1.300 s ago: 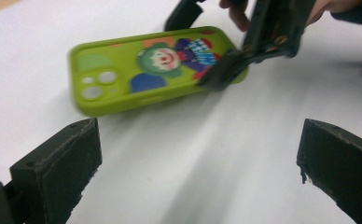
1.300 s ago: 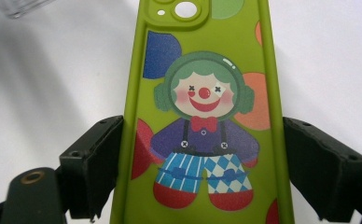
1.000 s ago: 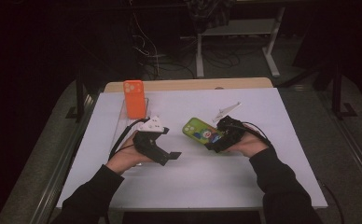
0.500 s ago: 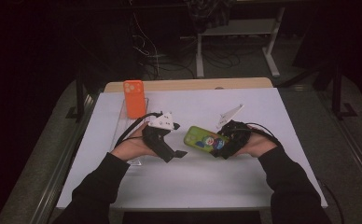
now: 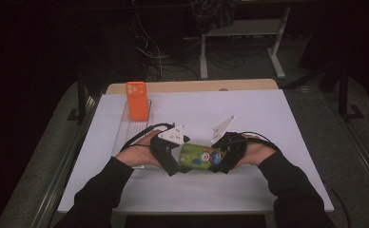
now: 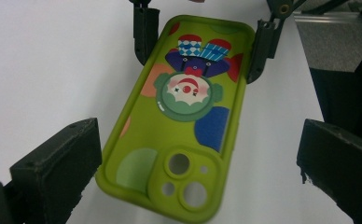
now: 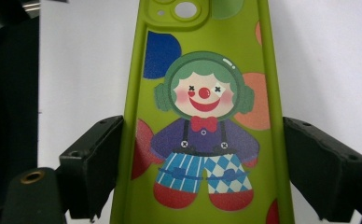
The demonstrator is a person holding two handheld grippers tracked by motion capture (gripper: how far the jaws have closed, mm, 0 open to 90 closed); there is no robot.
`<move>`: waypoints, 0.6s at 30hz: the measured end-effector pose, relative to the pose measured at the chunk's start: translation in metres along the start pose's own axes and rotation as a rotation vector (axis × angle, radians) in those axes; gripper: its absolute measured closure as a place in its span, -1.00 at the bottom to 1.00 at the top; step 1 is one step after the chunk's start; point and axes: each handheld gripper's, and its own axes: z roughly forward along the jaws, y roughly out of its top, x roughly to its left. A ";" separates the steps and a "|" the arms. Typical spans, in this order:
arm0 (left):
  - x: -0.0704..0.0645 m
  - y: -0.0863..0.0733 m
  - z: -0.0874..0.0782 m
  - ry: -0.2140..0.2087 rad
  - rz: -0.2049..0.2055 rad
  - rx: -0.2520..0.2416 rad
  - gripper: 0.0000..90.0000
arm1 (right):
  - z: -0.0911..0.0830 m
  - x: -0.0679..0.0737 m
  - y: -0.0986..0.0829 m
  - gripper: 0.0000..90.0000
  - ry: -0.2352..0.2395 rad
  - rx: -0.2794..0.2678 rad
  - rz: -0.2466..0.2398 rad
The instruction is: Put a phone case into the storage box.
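Green case (image 5: 200,156) is the thing in hand, a soft phone case with a clown printed inside, and it hangs between the two grippers near the front middle of the white table (image 5: 268,118). Its long axis runs across the table, left to right, on the line that joins the two hands. An orange case (image 5: 137,100) stands well apart at the far left, on a clear tray (image 5: 125,130), and plays no part in this.

Right gripper (image 7: 202,186) clamps the case by its long edges at the clown's legs; both jaws press against the green rim, and the camera-hole end points away from it, toward the other hand. From the left gripper view that same grip shows as two black jaws pinching the far end.

Left gripper (image 6: 193,186) is spread wide, one jaw on each side of the camera-hole end, and neither touches the rim; the case lies straight ahead of it, a little tilted and nearer its left jaw.

So the coming move, as I judge it, turns on this: the left jaws already straddle the near end across its width and need only come together to take hold. Centring first would keep the soft rim from buckling.
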 end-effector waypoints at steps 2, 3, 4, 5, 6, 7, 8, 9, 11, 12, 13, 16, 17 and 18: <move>-0.001 0.000 0.002 -0.007 0.003 0.009 -1.00 | 0.000 0.002 0.002 -0.67 0.001 0.006 -0.015; -0.002 0.000 0.002 -0.012 0.005 0.014 -1.00 | 0.000 0.004 0.003 -0.67 0.007 0.007 -0.023; -0.002 0.000 0.003 -0.011 0.015 0.023 -1.00 | 0.000 0.005 0.004 -0.67 0.019 0.002 -0.028; -0.002 0.000 0.004 -0.012 0.025 0.024 -1.00 | 0.000 0.007 0.005 -0.67 0.025 0.002 -0.038; -0.002 -0.001 0.005 -0.016 0.031 0.030 -1.00 | 0.000 0.009 0.007 -0.67 0.025 0.002 -0.049; -0.002 0.000 0.006 -0.016 0.043 0.032 -1.00 | -0.001 0.010 0.008 -0.67 0.024 0.005 -0.055; -0.002 -0.001 0.007 -0.020 0.036 0.041 -1.00 | 0.000 0.012 0.010 -0.67 0.029 0.000 -0.062; -0.003 -0.001 0.009 -0.021 0.036 0.041 -1.00 | 0.000 0.013 0.011 -0.67 0.033 0.002 -0.067; -0.004 -0.001 0.010 -0.029 0.027 0.051 -1.00 | 0.000 0.015 0.013 -0.67 0.033 0.001 -0.078; -0.004 -0.001 0.011 -0.035 0.033 0.052 -1.00 | 0.000 0.016 0.014 -0.67 0.035 0.003 -0.084; -0.005 -0.001 0.012 -0.040 0.035 0.056 -1.00 | 0.000 0.017 0.015 -0.67 0.037 0.003 -0.087; -0.006 -0.002 0.014 -0.048 0.034 0.068 -1.00 | 0.000 0.019 0.017 -0.67 0.043 -0.006 -0.094; -0.006 -0.002 0.015 -0.054 0.040 0.075 -1.00 | -0.001 0.019 0.017 -0.67 0.041 -0.006 -0.095; -0.007 -0.002 0.016 -0.054 0.035 0.078 -1.00 | -0.001 0.019 0.017 -0.67 0.038 -0.005 -0.096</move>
